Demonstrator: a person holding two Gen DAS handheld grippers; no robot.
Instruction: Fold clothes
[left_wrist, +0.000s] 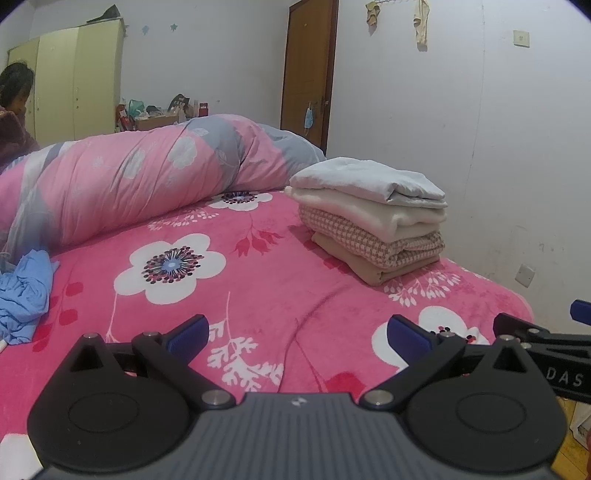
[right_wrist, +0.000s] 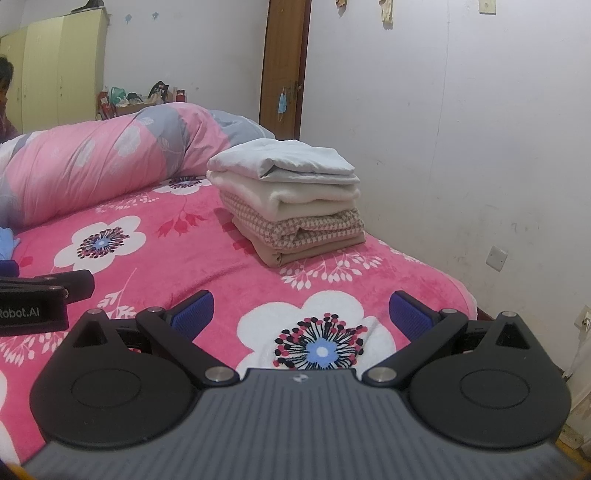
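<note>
Broadly, room: white walls filled the right half of both views, a brown door stood at upper centre with a blue face mask on its handle, and a pale yellow wardrobe stood at upper left.
Bed surface: a pink floral blanket spread over the middle and lower frame.
Quilt: a rolled pink and grey quilt lay across the far side of the bed, at left centre.
Folded stack: four folded clothes sat stacked right of centre on the blanket, pale grey on top, then cream, checked, and tan at the bottom.
Loose garment: a crumpled blue garment lay on the blanket at the left edge.
Left gripper: fingers spread wide apart over the blanket, holding nothing.
Right gripper: fingers likewise spread wide, holding nothing.
Person: a head and dark red sleeve showed at the upper left edge.
Left view only: most of the blue garment, and part of the right gripper at lower right.
Right view only: the left gripper's side at the left edge, and just a sliver of the blue garment.
</note>
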